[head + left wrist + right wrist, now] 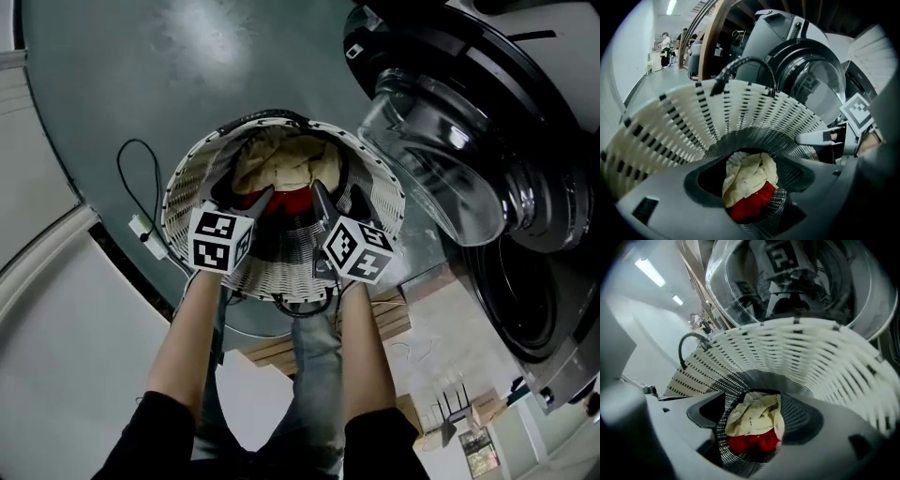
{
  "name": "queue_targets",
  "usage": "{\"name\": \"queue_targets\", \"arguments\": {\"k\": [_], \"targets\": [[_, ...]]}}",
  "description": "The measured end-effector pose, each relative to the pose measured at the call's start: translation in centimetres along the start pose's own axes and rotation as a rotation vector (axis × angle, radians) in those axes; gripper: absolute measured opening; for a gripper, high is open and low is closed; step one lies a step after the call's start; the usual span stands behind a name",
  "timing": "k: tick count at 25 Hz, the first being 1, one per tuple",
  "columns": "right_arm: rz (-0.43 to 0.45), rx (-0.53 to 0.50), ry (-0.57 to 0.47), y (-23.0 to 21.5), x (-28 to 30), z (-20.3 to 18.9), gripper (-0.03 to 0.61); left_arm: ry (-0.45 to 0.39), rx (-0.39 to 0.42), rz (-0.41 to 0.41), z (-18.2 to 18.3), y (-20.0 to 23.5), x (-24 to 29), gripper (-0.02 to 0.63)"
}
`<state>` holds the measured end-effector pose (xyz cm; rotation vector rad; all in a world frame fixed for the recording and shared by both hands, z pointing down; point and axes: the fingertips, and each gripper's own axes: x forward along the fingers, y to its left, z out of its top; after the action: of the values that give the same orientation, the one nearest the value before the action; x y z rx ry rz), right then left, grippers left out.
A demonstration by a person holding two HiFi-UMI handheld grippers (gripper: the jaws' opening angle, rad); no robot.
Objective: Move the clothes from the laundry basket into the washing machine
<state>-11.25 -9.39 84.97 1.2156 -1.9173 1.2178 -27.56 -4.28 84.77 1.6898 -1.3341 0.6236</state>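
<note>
A white slatted laundry basket [375, 173] stands on the floor in front of me. It holds a cream cloth [281, 161] with a red cloth [292, 202] on its near side. My left gripper [255, 206] and right gripper [326, 204] hang side by side over the basket's near rim, jaws pointing down inside, both open and holding nothing. The left gripper view looks between the jaws at the cream cloth [750, 174] and the red cloth [752, 205]. In the right gripper view the same cream cloth [754, 417] and red cloth [752, 444] lie below. Neither gripper touches the clothes.
The washing machine stands at the right, its round glass door [427, 159] swung open right beside the basket and the dark drum opening [525, 291] behind it. A black cable [131, 178] with a white plug [150, 239] lies left of the basket. People [665, 44] stand far off.
</note>
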Motion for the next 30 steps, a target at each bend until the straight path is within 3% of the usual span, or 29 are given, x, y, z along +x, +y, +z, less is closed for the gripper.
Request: {"name": "queue_targets", "arguments": {"k": [9, 14, 22, 30], "targets": [[-0.044, -0.039, 0.075, -3.2, 7.1, -4.0, 0.374, 0.063, -0.028, 0.05, -4.6, 2.9, 7.7, 0.348], [-0.086, -0.01, 0.114, -5.5, 10.6, -7.1, 0.374, 0.088, -0.099, 0.071, -7.2, 4.8, 11.1, 0.348], [-0.158, 0.027, 0.155, -8.9, 14.4, -10.6, 0.388, 0.159, -0.061, 0.107, -11.0, 6.5, 15.0, 0.354], [-0.147, 0.067, 0.194, -10.2, 18.0, -12.3, 0.393, 0.283, -0.03, 0.098, -14.6, 7.4, 18.4, 0.376]]}}
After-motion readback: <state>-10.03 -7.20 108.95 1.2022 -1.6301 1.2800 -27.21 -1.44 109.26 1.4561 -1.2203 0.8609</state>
